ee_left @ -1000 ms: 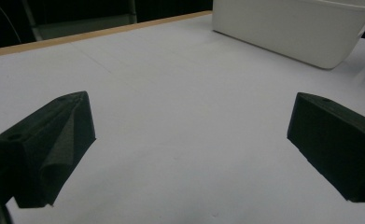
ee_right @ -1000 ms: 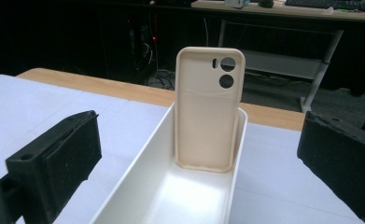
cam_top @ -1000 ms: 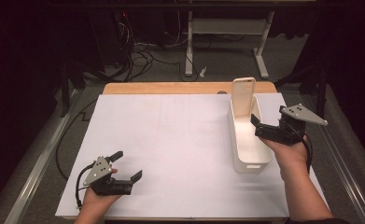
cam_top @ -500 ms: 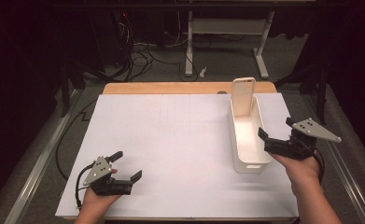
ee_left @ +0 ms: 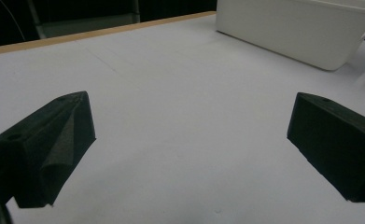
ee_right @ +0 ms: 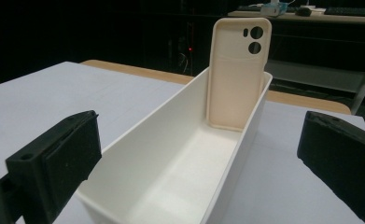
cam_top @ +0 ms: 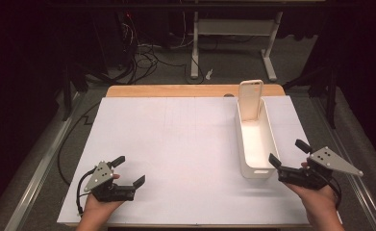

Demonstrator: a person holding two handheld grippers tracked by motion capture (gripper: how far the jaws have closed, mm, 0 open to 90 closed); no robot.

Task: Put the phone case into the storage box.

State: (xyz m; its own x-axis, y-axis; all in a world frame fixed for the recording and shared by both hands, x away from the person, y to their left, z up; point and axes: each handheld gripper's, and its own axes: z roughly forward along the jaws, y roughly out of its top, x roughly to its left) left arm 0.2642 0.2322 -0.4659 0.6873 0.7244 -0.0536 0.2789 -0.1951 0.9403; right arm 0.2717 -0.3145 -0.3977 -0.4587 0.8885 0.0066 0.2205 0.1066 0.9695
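Beyond the right gripper's [cam_top: 288, 153] spread, empty jaws, phone case [ee_right: 238, 70] upright in white bin [ee_right: 171, 172]; left gripper [cam_top: 129, 170] likewise spread, empty

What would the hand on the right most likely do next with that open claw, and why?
Probably ease the right gripper forward over the near end of the white bin toward the phone case. Its jaws stand open and empty, pointing straight along the bin, and the case leans upright against the far wall, the one thing there to grasp. The left gripper rests far off.

No readable text (labels included) anywhere.
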